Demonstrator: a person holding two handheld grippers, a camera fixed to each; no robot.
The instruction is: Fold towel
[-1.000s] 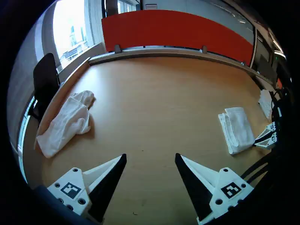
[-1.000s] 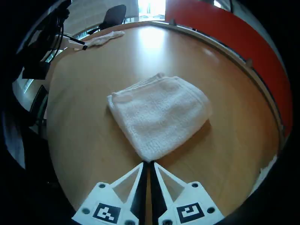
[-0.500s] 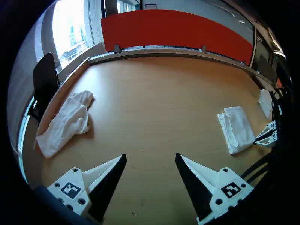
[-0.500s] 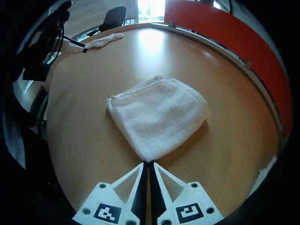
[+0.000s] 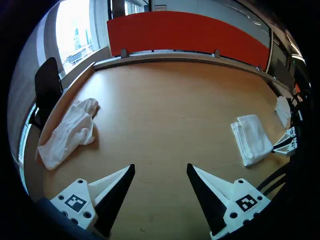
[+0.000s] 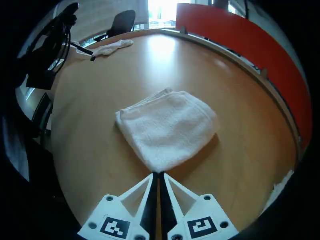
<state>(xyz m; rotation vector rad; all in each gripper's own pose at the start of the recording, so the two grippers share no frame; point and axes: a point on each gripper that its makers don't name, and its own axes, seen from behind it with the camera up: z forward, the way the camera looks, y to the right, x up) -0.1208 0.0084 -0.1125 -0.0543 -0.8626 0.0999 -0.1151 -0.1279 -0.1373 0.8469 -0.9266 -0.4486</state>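
Hovering my right gripper (image 6: 159, 176), pressed together, at the corner of the folded towel (image 6: 168, 128), I am judging it finished; my left gripper (image 5: 160, 166) is hanging spread over the table (image 5: 168, 104), toward the crumpled towel (image 5: 68, 132).

We found the folded towel (image 6: 168, 128) on the surface (image 6: 92, 132), just before the right gripper (image 6: 159, 180); a crumpled towel (image 5: 70, 130) lay well apart near the left edge, a chair (image 5: 47, 86) beyond it.

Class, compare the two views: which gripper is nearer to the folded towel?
Right. The right gripper sits just at the folded towel's near corner, jaws shut; the left gripper is well off to its side, jaws open.
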